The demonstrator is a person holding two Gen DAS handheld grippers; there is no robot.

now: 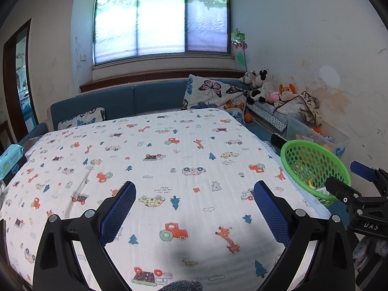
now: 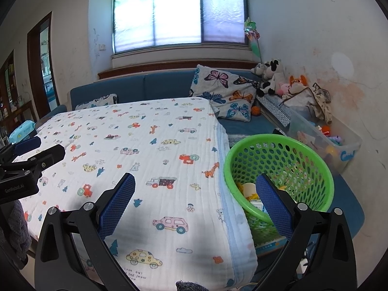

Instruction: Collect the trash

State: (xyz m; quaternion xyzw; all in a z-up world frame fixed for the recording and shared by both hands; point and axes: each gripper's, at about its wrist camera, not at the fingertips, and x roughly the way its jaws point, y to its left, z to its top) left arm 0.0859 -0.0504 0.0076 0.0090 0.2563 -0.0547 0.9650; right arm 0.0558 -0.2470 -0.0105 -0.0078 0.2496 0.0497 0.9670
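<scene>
A green perforated basket point(image 2: 300, 155) stands to the right of the table and holds several pieces of trash point(image 2: 252, 191); it also shows in the left wrist view point(image 1: 308, 150). My left gripper point(image 1: 194, 189) is open and empty above the cartoon-print cloth point(image 1: 155, 155) covering the table. My right gripper point(image 2: 195, 181) is open and empty over the cloth's right edge point(image 2: 225, 194), its right finger in front of the basket. I see no loose trash on the cloth.
A blue sofa point(image 2: 145, 84) with a butterfly pillow point(image 2: 225, 92) sits behind the table. Plush toys point(image 2: 271, 72) and a clear toy bin point(image 2: 339, 145) line the right wall. A blue wipes pack point(image 1: 11, 157) lies at the table's left edge.
</scene>
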